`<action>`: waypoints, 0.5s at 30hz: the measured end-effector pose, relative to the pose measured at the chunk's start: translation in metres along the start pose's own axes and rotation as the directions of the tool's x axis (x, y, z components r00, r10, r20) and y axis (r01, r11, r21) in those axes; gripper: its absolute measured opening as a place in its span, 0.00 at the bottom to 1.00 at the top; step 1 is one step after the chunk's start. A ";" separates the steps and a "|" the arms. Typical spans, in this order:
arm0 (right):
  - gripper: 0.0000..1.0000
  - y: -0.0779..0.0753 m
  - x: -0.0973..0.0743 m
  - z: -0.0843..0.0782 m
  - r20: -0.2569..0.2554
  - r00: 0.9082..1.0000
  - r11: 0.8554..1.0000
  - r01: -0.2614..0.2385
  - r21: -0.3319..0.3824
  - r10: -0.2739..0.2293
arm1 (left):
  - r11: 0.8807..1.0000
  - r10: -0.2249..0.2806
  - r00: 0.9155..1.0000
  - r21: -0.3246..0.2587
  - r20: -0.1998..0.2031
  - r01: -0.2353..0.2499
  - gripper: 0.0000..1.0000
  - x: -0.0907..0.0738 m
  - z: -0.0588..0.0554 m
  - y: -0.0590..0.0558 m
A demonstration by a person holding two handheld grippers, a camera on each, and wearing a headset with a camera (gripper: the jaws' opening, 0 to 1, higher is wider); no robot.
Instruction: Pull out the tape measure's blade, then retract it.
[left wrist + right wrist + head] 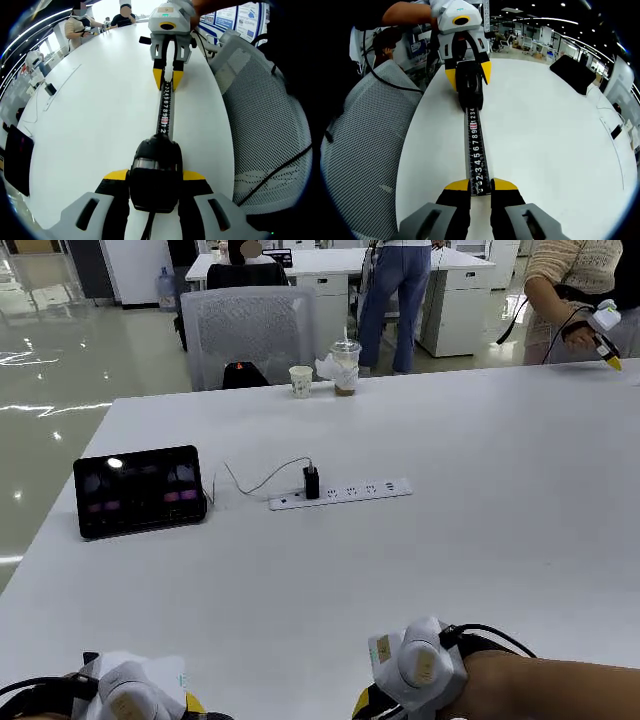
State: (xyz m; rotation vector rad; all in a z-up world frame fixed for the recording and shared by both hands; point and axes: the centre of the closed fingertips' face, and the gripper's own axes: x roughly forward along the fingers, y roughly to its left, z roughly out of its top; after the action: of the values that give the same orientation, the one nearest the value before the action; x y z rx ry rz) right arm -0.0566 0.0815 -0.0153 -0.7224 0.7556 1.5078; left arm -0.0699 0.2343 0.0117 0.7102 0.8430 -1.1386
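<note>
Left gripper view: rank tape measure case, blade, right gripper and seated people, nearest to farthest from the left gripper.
1. tape measure case, in the left gripper's jaws.
2. blade, running ahead over the table.
3. right gripper, at the blade's far end.
4. seated people, upper left, farthest.

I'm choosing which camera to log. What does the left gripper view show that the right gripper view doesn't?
Left gripper view: the tape measure's black case close up, clamped in the left gripper, and people at the far end. Right gripper view: the numbered tip of the blade close up, pinched in the right gripper. Both: the blade drawn out between the two grippers over the white table.
</note>
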 end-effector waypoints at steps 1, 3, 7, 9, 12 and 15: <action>0.11 0.000 0.000 0.000 0.001 1.000 1.000 0.000 0.002 0.000 | 1.000 0.000 1.000 0.001 0.000 0.000 0.32 0.000 0.000 0.000; 0.11 0.000 0.000 0.000 0.002 1.000 1.000 0.000 0.005 0.000 | 1.000 -0.002 1.000 0.001 -0.001 0.002 0.32 0.000 0.000 0.000; 0.11 0.000 -0.001 -0.001 0.002 1.000 1.000 -0.001 0.010 0.001 | 1.000 -0.003 1.000 -0.002 0.001 0.003 0.32 0.000 0.000 -0.001; 0.11 0.000 -0.002 -0.002 0.003 1.000 1.000 -0.002 0.012 0.002 | 1.000 -0.002 1.000 -0.003 0.002 0.002 0.32 0.000 0.000 -0.001; 0.11 0.000 -0.003 -0.004 0.002 1.000 1.000 -0.002 0.011 0.002 | 1.000 -0.001 1.000 -0.003 0.001 0.001 0.32 0.000 0.000 -0.001; 0.11 0.000 -0.005 -0.006 0.001 1.000 1.000 -0.002 0.013 0.002 | 1.000 0.000 1.000 -0.002 0.001 0.000 0.32 0.000 -0.001 0.000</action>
State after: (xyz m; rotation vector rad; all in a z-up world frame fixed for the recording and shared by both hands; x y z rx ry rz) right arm -0.0557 0.0738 -0.0146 -0.7107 0.7652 1.5037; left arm -0.0707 0.2351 0.0116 0.7081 0.8434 -1.1381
